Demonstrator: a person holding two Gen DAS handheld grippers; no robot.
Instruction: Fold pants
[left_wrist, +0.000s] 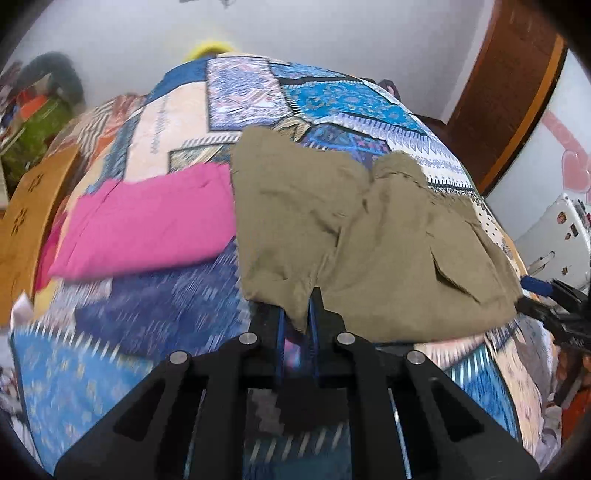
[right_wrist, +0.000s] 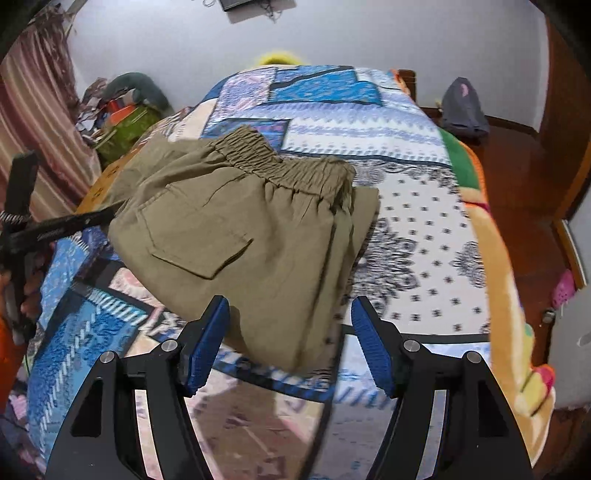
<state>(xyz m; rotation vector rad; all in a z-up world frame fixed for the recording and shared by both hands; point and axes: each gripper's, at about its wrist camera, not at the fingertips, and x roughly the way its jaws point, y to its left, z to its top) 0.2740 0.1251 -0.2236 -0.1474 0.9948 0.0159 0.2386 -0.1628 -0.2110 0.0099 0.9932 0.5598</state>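
Khaki pants (left_wrist: 332, 221) lie folded on a patterned bedspread (left_wrist: 177, 122). Their elastic waistband (right_wrist: 280, 162) is at the far side in the right wrist view, with a back pocket (right_wrist: 199, 240) facing up. My left gripper (left_wrist: 299, 306) is shut on a fold of the pants' near edge, and it shows at the pants' left side as my left gripper (right_wrist: 110, 214). My right gripper (right_wrist: 290, 332) is open. The pants' near corner lies between its blue pads (right_wrist: 207, 343), which do not press on it. It also appears as my right gripper (left_wrist: 532, 295) by the pants' right corner.
A folded pink garment (left_wrist: 147, 221) lies left of the pants. A wooden bed frame (left_wrist: 33, 206) borders the left side. A grey bag (right_wrist: 463, 110) sits on the floor beyond the bed, a cluttered green box (right_wrist: 125, 125) stands far left, and a white fridge (left_wrist: 554, 229) is at right.
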